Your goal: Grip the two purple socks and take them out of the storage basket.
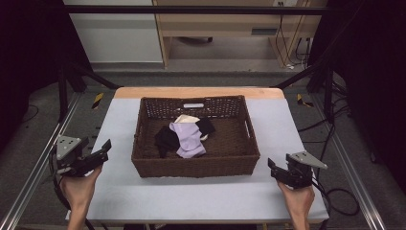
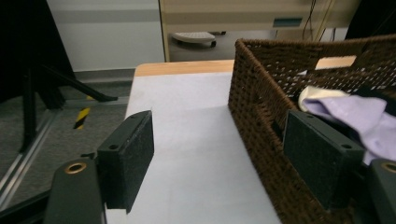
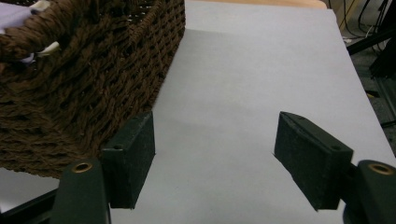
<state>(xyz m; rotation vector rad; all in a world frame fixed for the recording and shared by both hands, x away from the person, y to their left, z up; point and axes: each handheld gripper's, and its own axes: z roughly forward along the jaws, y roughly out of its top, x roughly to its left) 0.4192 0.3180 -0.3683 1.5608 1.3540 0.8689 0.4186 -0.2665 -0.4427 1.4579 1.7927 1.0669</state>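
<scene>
Both grippers idle at the table's near corners, one on each side of the wicker basket [image 1: 196, 167]. Nothing held.

Left gripper [image 1: 93, 155]: jaws spread wide, empty, hovering at the near-left edge of the grey table [image 1: 124, 191]. In the left gripper view its right pad sits in front of the basket's left wall, so it's aimed along that side, not into the basket.

Right gripper [image 1: 280, 170]: jaws also apart, empty, near-right edge. The right gripper view shows bare table between the pads, basket's near-right corner [image 3: 93, 84] off to the side. Apart from the basket, not touching.

Work items are the socks inside the basket, piled roughly mid-floor:
- lilac sock [image 1: 187, 138] on top, draped across the pile
- black sock [image 1: 166, 139] under it, toward the left wall
- another black piece [image 1: 206, 125] toward the far right of the pile
- cream piece [image 1: 186, 119] at the back, mostly covered

Can't tell how many socks in total; they overlap.

Read: this looks like a start or rest pose. Symmetric stance keeps both tools off the basket and leaves the top opening free from either side. Open jaws suggest pick-ready. Lilac sock is the obvious 1st grab, since it's uppermost and unobstructed. Basket walls are tall, so either tool would need to come over the rim and down.
</scene>
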